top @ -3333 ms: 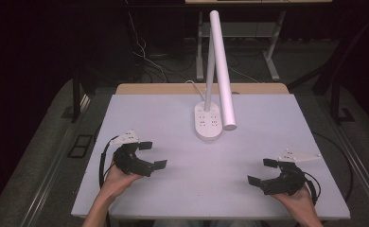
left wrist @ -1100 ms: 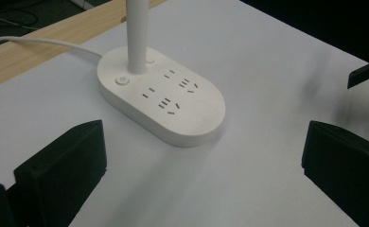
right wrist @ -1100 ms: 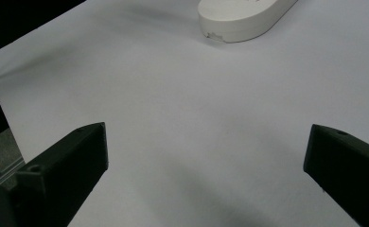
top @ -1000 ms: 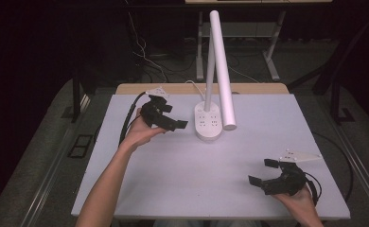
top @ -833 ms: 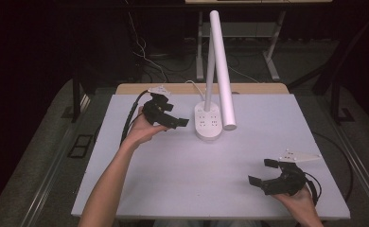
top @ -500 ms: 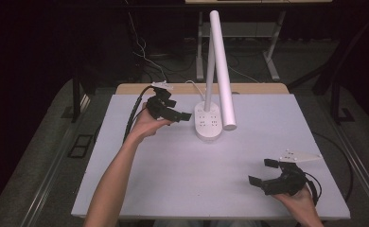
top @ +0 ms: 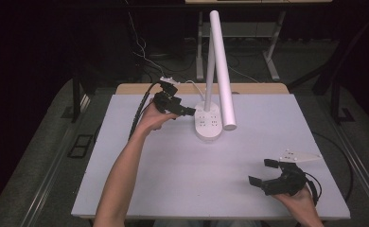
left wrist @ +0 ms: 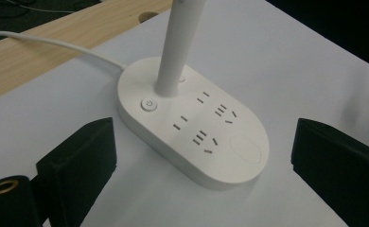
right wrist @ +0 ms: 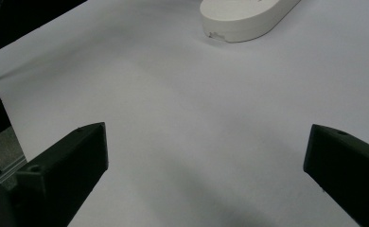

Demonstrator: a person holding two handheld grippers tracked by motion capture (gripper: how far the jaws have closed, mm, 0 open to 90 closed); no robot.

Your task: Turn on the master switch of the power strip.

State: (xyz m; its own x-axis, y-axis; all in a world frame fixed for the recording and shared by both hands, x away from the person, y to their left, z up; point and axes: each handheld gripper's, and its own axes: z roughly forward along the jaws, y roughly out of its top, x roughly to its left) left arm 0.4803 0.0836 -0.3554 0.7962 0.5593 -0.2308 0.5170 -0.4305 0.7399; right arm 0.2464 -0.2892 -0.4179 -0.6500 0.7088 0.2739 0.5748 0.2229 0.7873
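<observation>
Smooth white plastic lamp base (left wrist: 192, 127), matt white table (top: 173, 179)

A lamp base (top: 208, 121) stood on the table (top: 173, 184) toward its far edge, near the middle. The left gripper (top: 185, 111) sat just left of the base, jaws toward it. The right gripper (top: 263, 172) lay at the near right corner, well apart from the base.

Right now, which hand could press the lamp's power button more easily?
Probably the left. The left gripper hovers open beside the lamp base, with the power button just ahead. The right gripper sits open, far away near the table's front edge.
</observation>
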